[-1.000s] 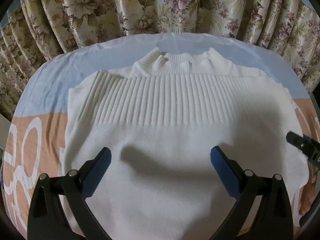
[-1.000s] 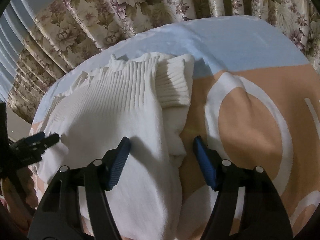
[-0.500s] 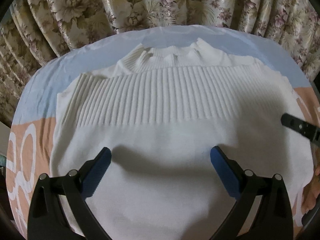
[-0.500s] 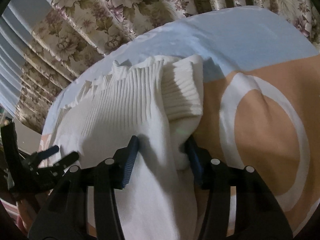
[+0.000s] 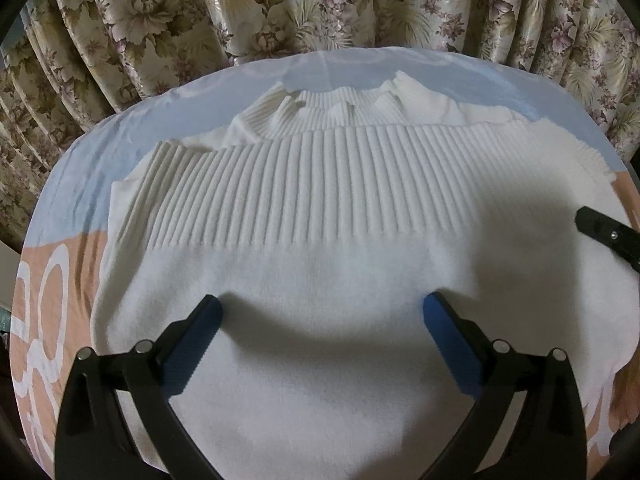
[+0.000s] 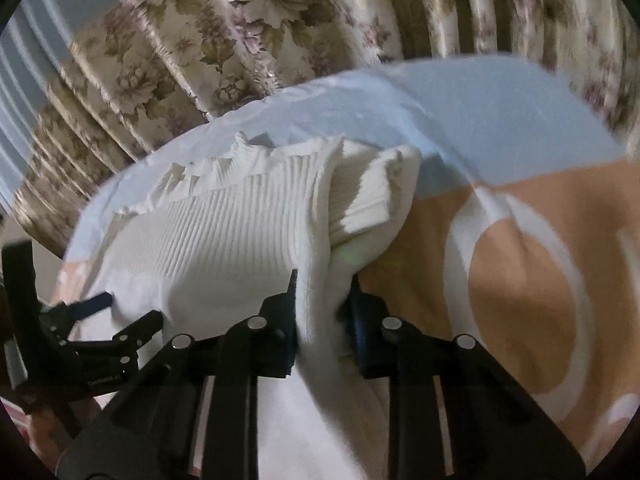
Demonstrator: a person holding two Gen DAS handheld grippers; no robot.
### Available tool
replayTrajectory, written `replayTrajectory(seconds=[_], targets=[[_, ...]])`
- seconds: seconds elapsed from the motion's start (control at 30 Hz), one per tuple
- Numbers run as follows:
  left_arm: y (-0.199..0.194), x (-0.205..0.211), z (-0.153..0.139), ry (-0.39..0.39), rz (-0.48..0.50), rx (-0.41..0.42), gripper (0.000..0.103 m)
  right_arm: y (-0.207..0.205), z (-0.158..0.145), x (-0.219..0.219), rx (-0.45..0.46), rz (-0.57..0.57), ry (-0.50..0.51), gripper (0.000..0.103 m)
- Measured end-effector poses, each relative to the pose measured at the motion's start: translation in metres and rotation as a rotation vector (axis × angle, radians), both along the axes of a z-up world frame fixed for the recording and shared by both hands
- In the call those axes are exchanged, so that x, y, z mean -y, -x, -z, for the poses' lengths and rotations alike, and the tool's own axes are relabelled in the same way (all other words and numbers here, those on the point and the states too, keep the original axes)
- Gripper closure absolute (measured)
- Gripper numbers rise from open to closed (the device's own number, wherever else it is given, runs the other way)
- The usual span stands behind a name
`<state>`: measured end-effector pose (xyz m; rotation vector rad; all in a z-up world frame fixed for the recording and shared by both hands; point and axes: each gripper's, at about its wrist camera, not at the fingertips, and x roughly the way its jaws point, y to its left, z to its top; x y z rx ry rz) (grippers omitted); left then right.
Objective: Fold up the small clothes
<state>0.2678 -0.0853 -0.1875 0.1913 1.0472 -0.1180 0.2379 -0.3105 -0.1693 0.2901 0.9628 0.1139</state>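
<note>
Right wrist view: right gripper (image 6: 322,308), jaws just closing, pinching white sweater (image 6: 224,240) edge between fingers. Left gripper (image 5: 320,320) spread above fabric, gripping nothing. Risk: bunched layers slipping, fold skewing.

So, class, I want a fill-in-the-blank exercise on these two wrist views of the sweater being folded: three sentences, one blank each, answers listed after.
1. The right claw is shut on the edge of the ____ sweater.
2. The left claw is ____, with the sweater lying flat under it and its pads pressing on nothing.
3. Behind the bedsheet hangs a curtain printed with ____.

Missing words: white; open; flowers
</note>
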Motion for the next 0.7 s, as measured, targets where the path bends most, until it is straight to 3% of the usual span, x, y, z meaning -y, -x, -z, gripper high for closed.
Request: replayTrajectory(seconds=[0.1, 0.5, 0.7], targets=[[-0.001, -0.002, 0.000, 0.009, 0.001, -0.003, 0.001, -0.001, -0.014, -0.017, 0.003, -0.017, 0.079, 0.082], [0.000, -0.005, -0.002, 0.023, 0.037, -0.006, 0.001, -0.014, -0.038, -0.059, -0.025, -0.020, 0.182, 0.082], [0.008, -0.044, -0.031, 0.088, 0.045, 0.020, 0.001, -0.018, -0.052, -0.083, -0.030, -0.018, 0.213, 0.083]])
